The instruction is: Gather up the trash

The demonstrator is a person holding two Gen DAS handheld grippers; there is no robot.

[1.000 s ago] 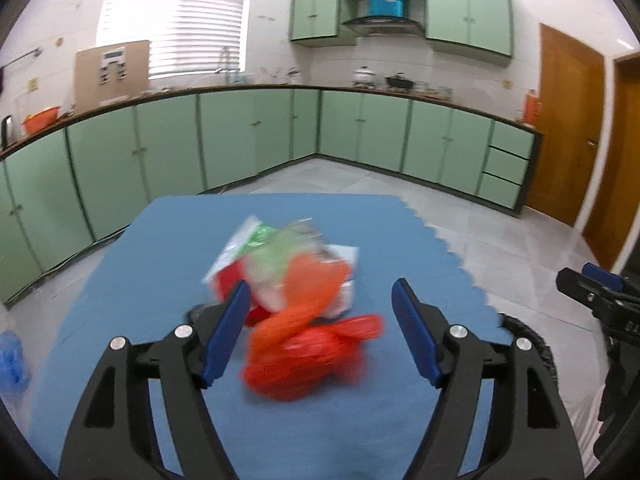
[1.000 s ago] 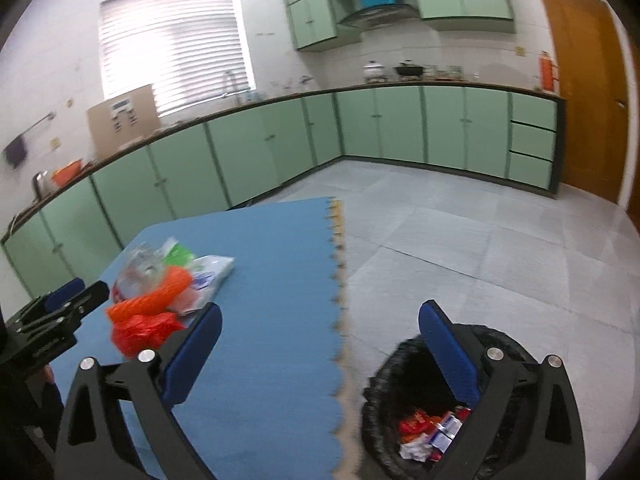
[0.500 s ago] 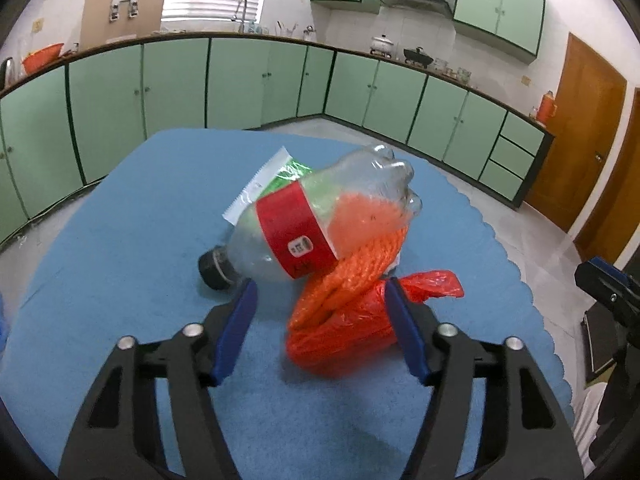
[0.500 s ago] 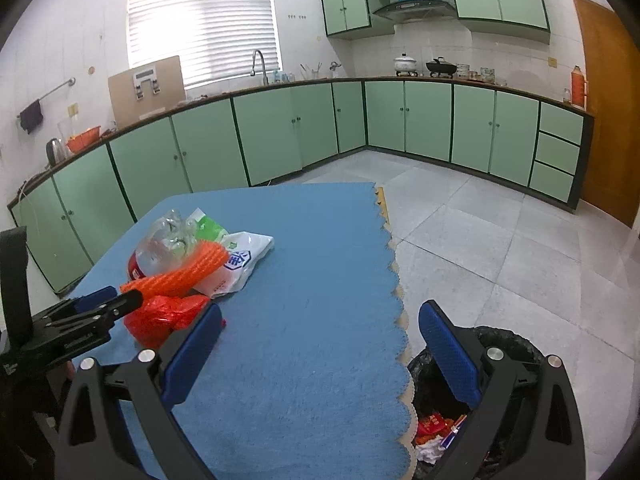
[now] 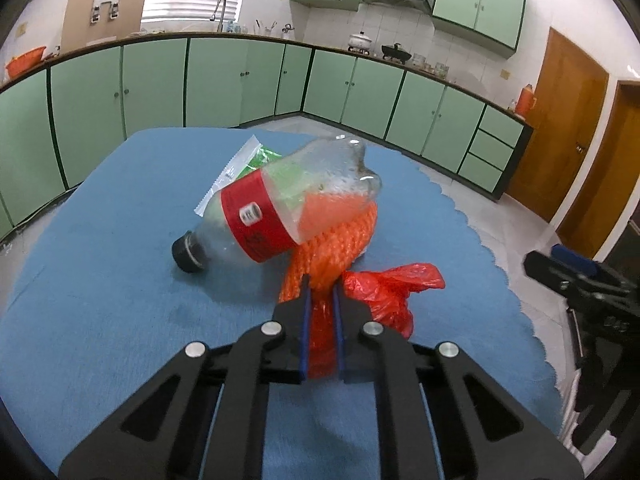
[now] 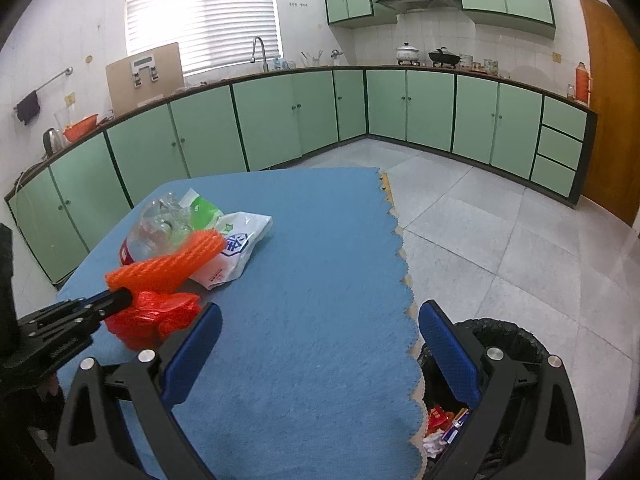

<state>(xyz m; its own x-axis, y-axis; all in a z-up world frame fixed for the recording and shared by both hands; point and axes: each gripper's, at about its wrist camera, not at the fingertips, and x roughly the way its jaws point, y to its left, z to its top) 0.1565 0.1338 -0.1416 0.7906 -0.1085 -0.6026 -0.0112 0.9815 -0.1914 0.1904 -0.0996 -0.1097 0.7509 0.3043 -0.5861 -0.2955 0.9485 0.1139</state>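
Left wrist view: the left claw point(image 5: 320, 300) is closing, pads pinching crinkly orange mesh netting point(image 5: 336, 248) atop a red plastic bag point(image 5: 384, 292) on the blue fuzzy surface point(image 5: 120, 280). A clear bottle point(image 5: 280, 208) leans against the netting; lifting slowly should shed it. The right claw point(image 6: 320, 344) gapes wide, empty, above the black-lined bin point(image 6: 516, 340).

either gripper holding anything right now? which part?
Left gripper is closing on the red plastic bag, pinching its bunched near end below the orange net. Right gripper is open, holding nothing.
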